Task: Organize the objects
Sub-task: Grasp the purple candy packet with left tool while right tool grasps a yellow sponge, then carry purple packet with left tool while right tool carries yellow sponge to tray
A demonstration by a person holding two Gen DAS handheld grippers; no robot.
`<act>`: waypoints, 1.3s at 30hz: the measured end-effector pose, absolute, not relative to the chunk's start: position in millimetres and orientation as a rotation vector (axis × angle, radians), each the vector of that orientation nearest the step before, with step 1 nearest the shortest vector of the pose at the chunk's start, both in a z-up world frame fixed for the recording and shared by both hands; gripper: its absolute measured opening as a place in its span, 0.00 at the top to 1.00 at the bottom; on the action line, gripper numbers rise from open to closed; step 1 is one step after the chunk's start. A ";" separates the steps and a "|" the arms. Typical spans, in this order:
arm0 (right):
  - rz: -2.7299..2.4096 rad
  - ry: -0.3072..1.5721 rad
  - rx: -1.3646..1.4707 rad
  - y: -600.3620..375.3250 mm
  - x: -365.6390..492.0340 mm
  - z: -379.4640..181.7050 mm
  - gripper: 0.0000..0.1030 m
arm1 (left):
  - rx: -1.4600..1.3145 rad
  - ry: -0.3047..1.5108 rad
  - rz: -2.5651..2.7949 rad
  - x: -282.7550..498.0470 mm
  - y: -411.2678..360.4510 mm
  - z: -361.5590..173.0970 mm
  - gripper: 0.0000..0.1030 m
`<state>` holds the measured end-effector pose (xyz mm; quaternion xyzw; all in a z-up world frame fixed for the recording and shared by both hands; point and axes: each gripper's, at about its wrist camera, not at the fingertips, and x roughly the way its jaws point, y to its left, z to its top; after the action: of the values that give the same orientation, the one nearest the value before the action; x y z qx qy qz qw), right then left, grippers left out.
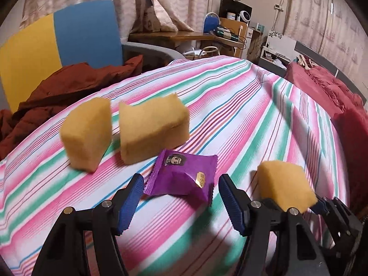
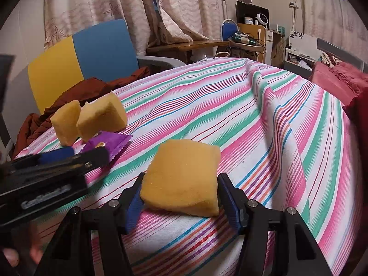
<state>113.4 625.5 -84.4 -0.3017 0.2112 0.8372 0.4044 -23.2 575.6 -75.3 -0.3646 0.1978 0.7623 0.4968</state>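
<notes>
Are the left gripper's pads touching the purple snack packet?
Apart. The left wrist view shows the left gripper open, striped cloth visible between each blue pad and the purple snack packet.

Three sponges, one purple packet

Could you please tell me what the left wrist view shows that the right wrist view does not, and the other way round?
Only the left wrist view shows the left gripper head-on, its jaws open around the purple packet without pressing it.

Only the right wrist view shows the right gripper head-on, with a sponge between its jaws, and part of a hand at the lower left.

Both show two more sponges standing side by side on the striped cloth, and the blue and yellow chair behind.
</notes>
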 end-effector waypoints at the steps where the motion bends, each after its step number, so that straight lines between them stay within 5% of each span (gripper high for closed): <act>1: 2.113 0.532 -0.762 625.4 112.8 -84.9 0.41 | -0.886 0.477 1.845 -24.2 577.9 -76.2 0.34; 7: 2.111 0.530 -0.758 624.8 113.8 -85.0 0.41 | -0.895 0.476 1.835 -27.7 586.9 -84.4 0.41; 9: 2.111 0.528 -0.759 624.9 113.9 -85.0 0.41 | -0.891 0.506 1.843 -25.6 589.8 -87.8 0.55; 11: 2.111 0.528 -0.760 625.1 114.2 -85.1 0.41 | -0.870 0.523 1.850 -21.8 590.4 -87.9 0.57; 39: 2.089 0.450 -0.753 618.2 114.3 -80.2 0.42 | -0.735 0.383 2.049 3.0 493.6 -58.9 0.58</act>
<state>114.3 618.2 -80.2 -0.3011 0.1799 0.8350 0.4239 3.0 493.6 -58.9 -0.2973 0.1547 0.8284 0.4488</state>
